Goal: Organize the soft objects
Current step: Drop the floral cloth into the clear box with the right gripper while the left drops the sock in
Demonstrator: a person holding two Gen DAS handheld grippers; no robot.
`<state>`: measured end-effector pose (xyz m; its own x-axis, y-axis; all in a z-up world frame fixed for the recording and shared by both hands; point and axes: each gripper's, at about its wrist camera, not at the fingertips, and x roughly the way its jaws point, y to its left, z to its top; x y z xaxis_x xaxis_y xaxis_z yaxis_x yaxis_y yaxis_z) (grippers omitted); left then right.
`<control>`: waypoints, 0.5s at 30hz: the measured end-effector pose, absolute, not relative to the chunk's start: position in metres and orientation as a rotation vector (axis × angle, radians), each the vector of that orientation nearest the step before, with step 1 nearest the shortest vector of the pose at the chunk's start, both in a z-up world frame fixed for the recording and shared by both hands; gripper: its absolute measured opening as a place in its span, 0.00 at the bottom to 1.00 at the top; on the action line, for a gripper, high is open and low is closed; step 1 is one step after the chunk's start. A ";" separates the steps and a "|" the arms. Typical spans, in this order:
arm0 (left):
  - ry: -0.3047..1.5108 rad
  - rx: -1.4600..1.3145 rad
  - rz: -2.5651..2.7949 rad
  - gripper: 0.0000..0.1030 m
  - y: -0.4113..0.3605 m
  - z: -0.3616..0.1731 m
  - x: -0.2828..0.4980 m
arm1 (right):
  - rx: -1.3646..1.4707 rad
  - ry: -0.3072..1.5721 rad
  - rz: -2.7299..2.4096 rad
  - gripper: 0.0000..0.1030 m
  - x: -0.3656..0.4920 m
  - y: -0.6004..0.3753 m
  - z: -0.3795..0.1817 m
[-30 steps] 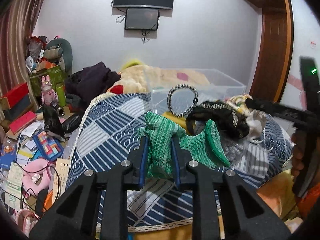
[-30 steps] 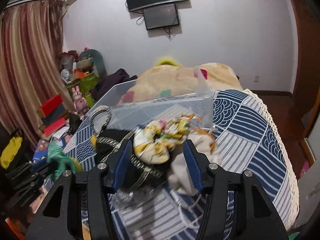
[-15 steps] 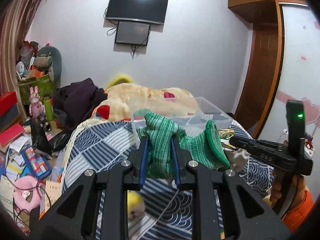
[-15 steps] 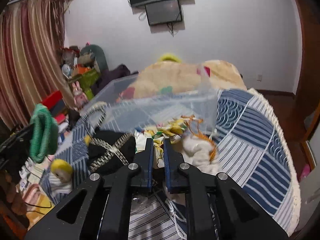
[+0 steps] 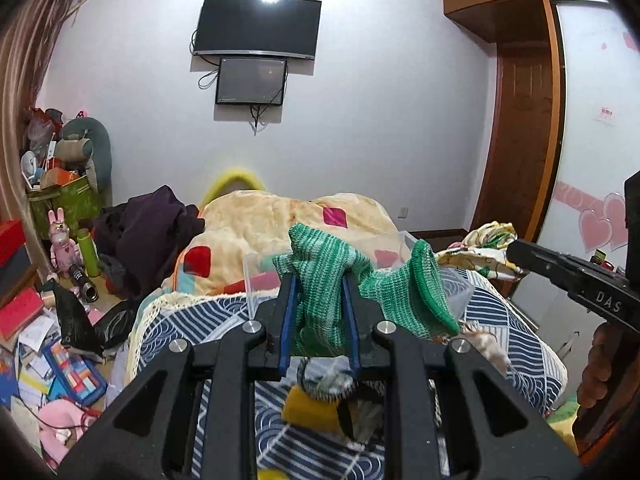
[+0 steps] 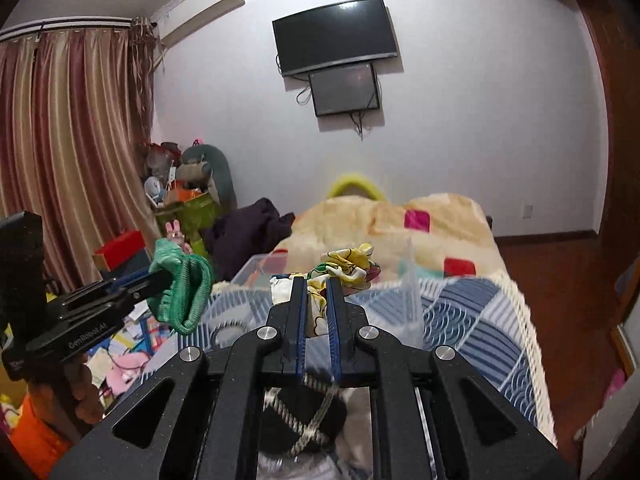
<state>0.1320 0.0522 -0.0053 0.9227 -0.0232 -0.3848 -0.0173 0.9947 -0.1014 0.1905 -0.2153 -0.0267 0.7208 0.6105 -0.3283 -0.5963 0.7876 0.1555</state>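
My left gripper (image 5: 318, 280) is shut on a green knitted cloth (image 5: 320, 276), held up above the bed; its cuff (image 5: 430, 288) hangs to the right. In the right wrist view the cloth (image 6: 180, 288) hangs from the left gripper at the left. My right gripper (image 6: 317, 280) is shut on a yellow patterned cloth (image 6: 348, 266), lifted above the clear plastic box (image 6: 412, 300). That cloth also shows in the left wrist view (image 5: 480, 256). A black item with a braided cord (image 6: 304, 424) lies below.
A blue and white quilt (image 6: 472, 320) covers the bed, with a cream blanket (image 5: 256, 220) behind. A yellow item (image 5: 308, 408) lies under the left gripper. Toys, boxes and papers (image 5: 48, 344) clutter the floor at left. A wooden door (image 5: 520, 140) stands at right.
Both grippers have risen well above the bed with their cloths. The right gripper closed on the yellow patterned cloth a second ago and lifted it off the pile.
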 end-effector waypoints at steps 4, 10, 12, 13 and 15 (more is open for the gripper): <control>0.445 -0.101 -0.007 0.21 0.054 -0.007 0.159 | 0.024 0.388 0.651 0.08 0.211 -0.205 -0.024; 0.542 -0.076 0.009 0.21 0.053 -0.021 0.200 | 0.002 0.453 0.643 0.08 0.240 -0.186 -0.032; 0.579 -0.063 0.014 0.21 0.051 -0.028 0.213 | -0.011 0.481 0.636 0.08 0.248 -0.180 -0.038; 0.592 -0.059 0.015 0.21 0.050 -0.031 0.217 | -0.019 0.496 0.633 0.08 0.251 -0.178 -0.040; 0.641 -0.044 0.016 0.21 0.048 -0.039 0.231 | -0.042 0.529 0.619 0.09 0.258 -0.174 -0.047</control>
<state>0.2309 0.0476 -0.0388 0.8017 0.0015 -0.5978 -0.0285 0.9990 -0.0357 0.2579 -0.1736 -0.0468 0.6861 0.5424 -0.4848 -0.5634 0.8178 0.1177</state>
